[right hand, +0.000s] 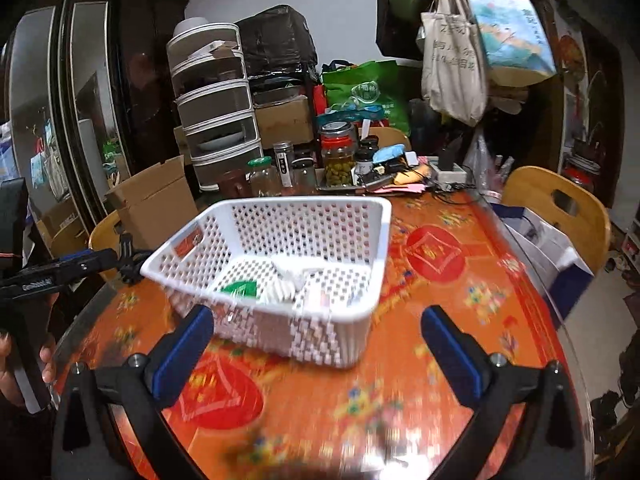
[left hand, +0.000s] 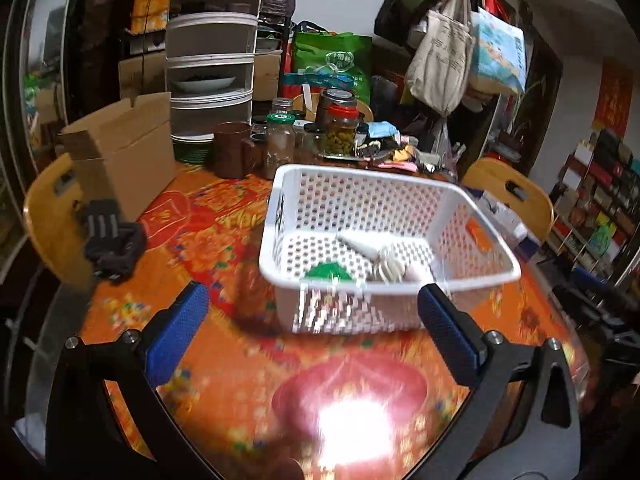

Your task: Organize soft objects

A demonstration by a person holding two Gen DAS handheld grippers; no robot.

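Hovering wide open and empty, the left gripper [left hand: 312,300] and right gripper [right hand: 316,324] face the white basket [left hand: 400,184] at frame centre, so the dark cloth bundle [left hand: 112,240] at left probably needs fetching next.

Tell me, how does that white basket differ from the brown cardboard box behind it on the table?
The white basket is plastic with walls full of holes; the cardboard box is brown with solid walls. The basket lies low and wide, with small soft things visible inside; the box stands taller with its flaps up, and its contents cannot be seen. The basket sits near mid-table, the box at the far left edge. Both are open on top and rest on the orange table.
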